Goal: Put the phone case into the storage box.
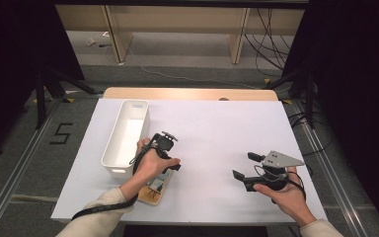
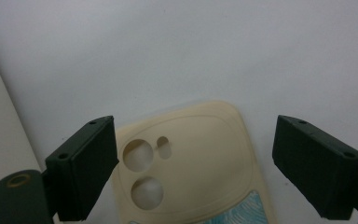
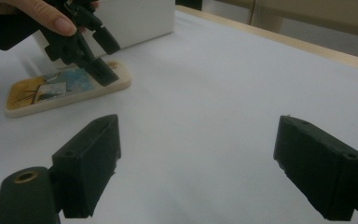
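Both grippers stand open with nothing in them. Left gripper [image 2: 193,161] hangs straight over the phone case [image 2: 193,172], its jaws wide on either side of the camera-hole end, not touching the edges as far as the left gripper view shows. The case lies flat on the white table [image 1: 212,128], near the front edge and just beside the near end of the white bin [image 1: 126,138]. Its long axis runs roughly toward and away from the person, parallel to the bin, so the jaws straddle its short width. Right gripper [image 1: 242,165] rests well apart on the other side of the table, jaws spread over bare surface, so the left hand [image 1: 153,165] is plainly the nearer one. Judging from this, a grasp across the width looks likely; the bin wall close by is the one thing that could crowd the jaw on that side.
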`<state>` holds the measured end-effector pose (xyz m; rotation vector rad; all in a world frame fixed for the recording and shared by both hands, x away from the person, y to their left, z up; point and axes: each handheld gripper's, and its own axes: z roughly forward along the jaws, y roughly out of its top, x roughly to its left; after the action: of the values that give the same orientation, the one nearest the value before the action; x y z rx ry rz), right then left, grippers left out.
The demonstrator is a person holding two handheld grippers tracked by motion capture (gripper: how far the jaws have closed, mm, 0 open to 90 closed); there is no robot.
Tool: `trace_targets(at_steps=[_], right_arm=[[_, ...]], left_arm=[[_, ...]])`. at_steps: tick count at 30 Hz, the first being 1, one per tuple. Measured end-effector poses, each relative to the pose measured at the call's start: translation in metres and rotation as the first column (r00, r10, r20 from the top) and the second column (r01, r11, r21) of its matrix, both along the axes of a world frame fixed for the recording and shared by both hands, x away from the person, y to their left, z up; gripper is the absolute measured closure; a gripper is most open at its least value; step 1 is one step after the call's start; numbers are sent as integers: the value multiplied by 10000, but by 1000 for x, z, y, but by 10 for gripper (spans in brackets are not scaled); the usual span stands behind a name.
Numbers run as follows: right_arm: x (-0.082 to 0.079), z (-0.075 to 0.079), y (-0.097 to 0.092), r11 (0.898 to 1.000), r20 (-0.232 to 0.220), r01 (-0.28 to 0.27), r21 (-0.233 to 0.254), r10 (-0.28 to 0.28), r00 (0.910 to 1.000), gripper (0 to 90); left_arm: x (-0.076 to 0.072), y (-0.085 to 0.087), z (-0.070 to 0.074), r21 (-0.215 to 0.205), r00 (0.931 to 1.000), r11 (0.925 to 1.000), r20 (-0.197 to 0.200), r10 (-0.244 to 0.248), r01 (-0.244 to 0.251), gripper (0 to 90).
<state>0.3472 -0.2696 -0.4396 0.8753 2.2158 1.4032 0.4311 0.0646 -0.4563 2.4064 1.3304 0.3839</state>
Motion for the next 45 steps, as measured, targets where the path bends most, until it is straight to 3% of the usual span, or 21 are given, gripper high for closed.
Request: trace_targets(at_steps=[17,31,45], right_arm=[[0,0,0,10000,-4,4,-8,-4,10000,156],[0,0,0,10000,-1,-1,-30,1,10000,155],[0,0,0,10000,-25,-17,-81,17,10000,154]], left_arm=[[3,1,-7,96,9992,9996,-295,275,-272,128],[4,1,-10,229,9980,9983,-302,552,-545,128],[4,-3,-12,567,9971,9965,-418,636,-612,92]])
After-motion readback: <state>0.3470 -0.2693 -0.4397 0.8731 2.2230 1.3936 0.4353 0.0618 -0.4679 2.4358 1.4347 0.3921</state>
